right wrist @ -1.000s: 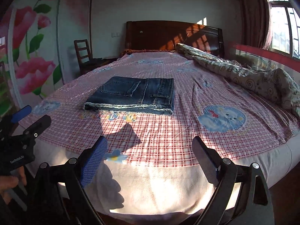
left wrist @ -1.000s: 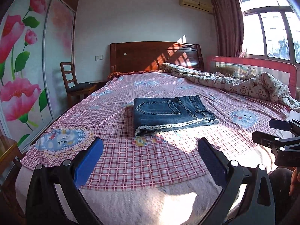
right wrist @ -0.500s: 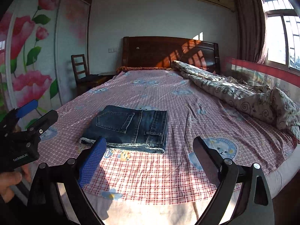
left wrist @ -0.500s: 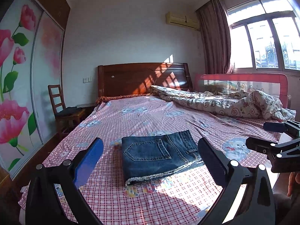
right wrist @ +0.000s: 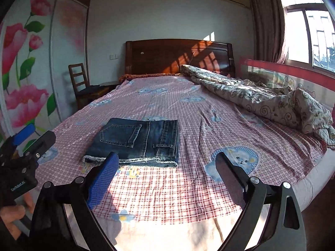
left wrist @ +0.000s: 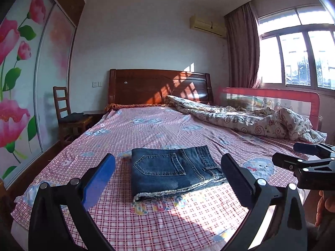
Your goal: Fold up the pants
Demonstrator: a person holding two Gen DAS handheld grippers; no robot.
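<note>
Lying folded into a flat rectangle, the dark blue denim pants [left wrist: 173,170] rest on the pink checked bedsheet [left wrist: 159,219].
Both the left gripper [left wrist: 167,173] and the right gripper [right wrist: 166,172] hang wide apart and empty, near the bed's foot, clear of the denim.

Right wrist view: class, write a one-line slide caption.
Folded denim pants lie on the checked bedsheet beyond the open right gripper.
</note>
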